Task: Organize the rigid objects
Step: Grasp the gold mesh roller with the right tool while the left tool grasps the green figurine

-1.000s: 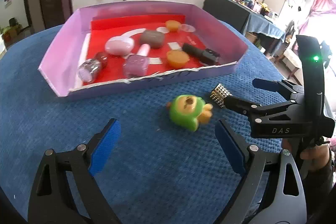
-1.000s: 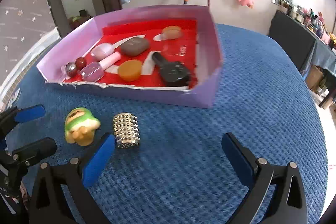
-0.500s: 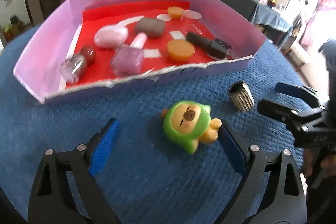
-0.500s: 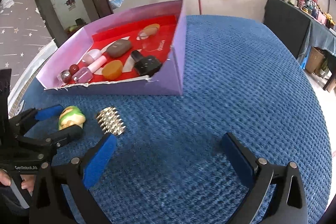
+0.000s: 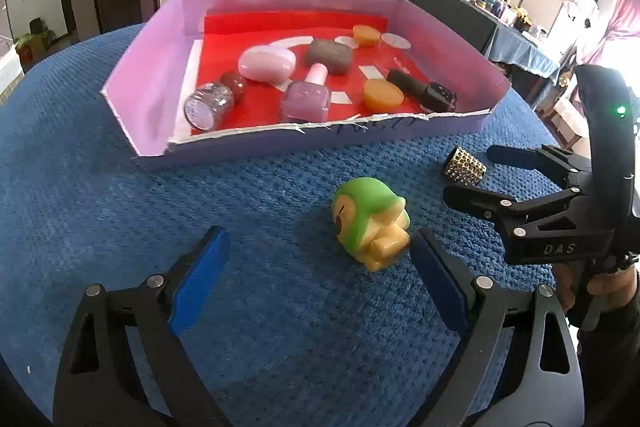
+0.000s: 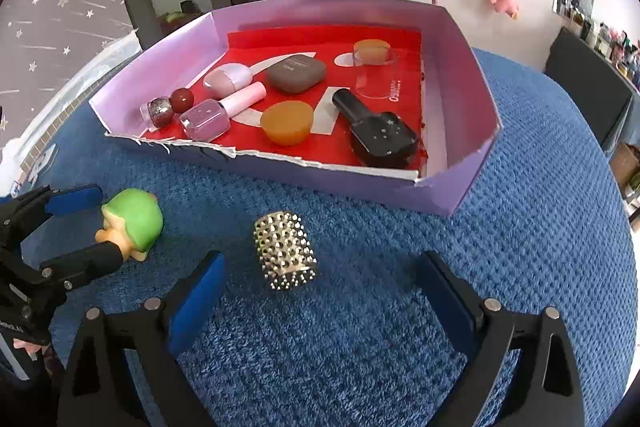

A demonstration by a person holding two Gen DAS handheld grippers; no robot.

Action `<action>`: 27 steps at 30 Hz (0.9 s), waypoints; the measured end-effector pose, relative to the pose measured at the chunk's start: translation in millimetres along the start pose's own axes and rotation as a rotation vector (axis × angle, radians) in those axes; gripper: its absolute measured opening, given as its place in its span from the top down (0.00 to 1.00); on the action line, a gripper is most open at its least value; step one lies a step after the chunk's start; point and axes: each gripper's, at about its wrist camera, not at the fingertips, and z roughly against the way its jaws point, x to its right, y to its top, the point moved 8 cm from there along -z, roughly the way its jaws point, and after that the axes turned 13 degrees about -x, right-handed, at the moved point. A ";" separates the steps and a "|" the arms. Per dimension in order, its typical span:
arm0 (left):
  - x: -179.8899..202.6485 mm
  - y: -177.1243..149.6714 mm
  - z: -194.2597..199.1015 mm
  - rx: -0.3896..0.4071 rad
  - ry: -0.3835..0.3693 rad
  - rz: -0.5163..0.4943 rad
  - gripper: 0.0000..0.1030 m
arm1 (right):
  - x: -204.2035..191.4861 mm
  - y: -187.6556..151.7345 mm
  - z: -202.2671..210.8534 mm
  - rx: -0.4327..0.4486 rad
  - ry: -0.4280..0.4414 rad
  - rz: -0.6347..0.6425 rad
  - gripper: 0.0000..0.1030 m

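Observation:
A green and yellow toy figure (image 5: 370, 223) lies on the blue cloth just ahead of my open left gripper (image 5: 320, 279), nearer its right finger. It also shows in the right wrist view (image 6: 134, 219), between the left gripper's fingers. A studded silver cylinder (image 6: 285, 251) lies just ahead of my open right gripper (image 6: 320, 291), between its fingers; in the left wrist view the cylinder (image 5: 464, 165) sits between the right gripper's fingers. A purple box (image 5: 152, 75) with a red floor holds nail polish bottles, cases and orange lids.
The box's torn front wall (image 6: 280, 171) stands right behind both objects. The blue cloth (image 5: 80, 207) covers the round table, whose edge drops off at the right (image 6: 608, 227). Dark furniture and shelves stand beyond.
The left view pulled back and the toy now lies turned on its side. The right gripper swung left, bringing the studded cylinder between its fingers.

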 end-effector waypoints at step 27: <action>46.8 14.5 -16.5 0.008 -0.099 -0.082 0.55 | -12.0 4.8 10.4 0.062 0.075 0.118 0.74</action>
